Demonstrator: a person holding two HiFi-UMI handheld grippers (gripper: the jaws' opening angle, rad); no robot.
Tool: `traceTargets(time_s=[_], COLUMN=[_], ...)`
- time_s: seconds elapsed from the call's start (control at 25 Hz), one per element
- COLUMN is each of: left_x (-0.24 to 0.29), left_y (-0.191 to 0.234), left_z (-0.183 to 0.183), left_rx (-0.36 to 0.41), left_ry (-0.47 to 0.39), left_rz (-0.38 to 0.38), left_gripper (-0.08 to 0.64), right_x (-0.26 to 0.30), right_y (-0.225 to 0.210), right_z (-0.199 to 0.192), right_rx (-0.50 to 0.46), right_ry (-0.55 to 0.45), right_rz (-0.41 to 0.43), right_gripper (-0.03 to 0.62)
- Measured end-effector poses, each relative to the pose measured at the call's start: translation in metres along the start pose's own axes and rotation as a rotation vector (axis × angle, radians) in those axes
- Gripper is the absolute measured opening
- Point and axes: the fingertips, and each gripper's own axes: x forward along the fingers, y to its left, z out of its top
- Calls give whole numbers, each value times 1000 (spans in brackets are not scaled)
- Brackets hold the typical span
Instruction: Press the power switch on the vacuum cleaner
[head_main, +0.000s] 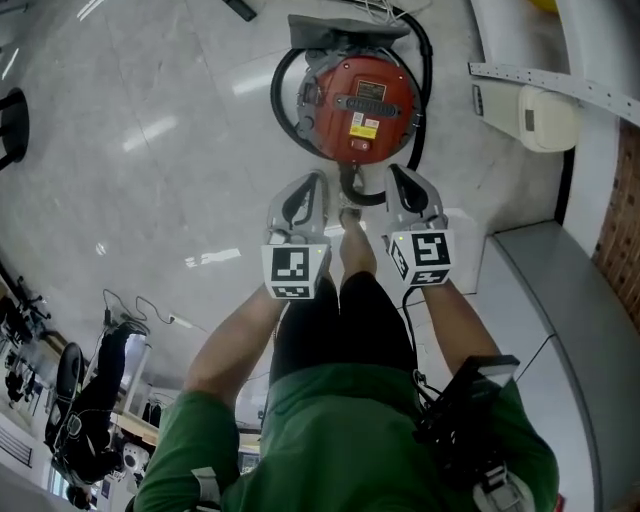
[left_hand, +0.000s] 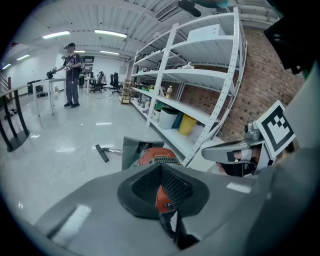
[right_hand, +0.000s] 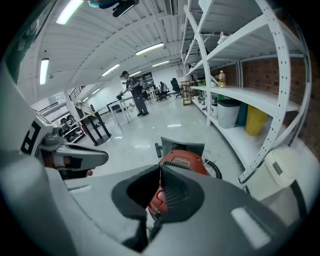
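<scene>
Now the left gripper (head_main: 309, 183) and right gripper (head_main: 401, 178), both jaws closed on nothing, hover near the red vacuum cleaner (head_main: 360, 105) on the floor (head_main: 150, 130) by the shelving (right_hand: 250, 97).

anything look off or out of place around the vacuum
One thing: a floor nozzle lies by itself on the floor beyond the red vacuum cleaner, apart from it, while the black hose is looped round the body. No spill or damage shows.
</scene>
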Motion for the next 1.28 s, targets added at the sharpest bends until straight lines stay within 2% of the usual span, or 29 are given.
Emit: traceTargets(time_s=[0.24, 0.4, 0.6, 0.88, 1.28], left_x=[24, 37, 53, 88, 120], left_y=[-2, -1, 1, 0, 7], left_z=[-36, -55, -73, -98, -113], left_rx=[-2, -1, 2, 20, 54], left_ry=[57, 91, 123, 143, 175], left_rz=[-6, -2, -1, -49, -65], left_gripper=[6, 6, 6, 6, 6], right_x=[27, 44, 62, 89, 108], right_y=[-6, -6, -12, -26, -27], right_z=[-35, -59, -81, -111, -128], right_rx=[14, 14, 13, 20, 48], right_ry=[53, 102, 134, 173, 203], right_rz=[-1, 19, 9, -19, -9], right_gripper=[9, 63, 64, 64, 64])
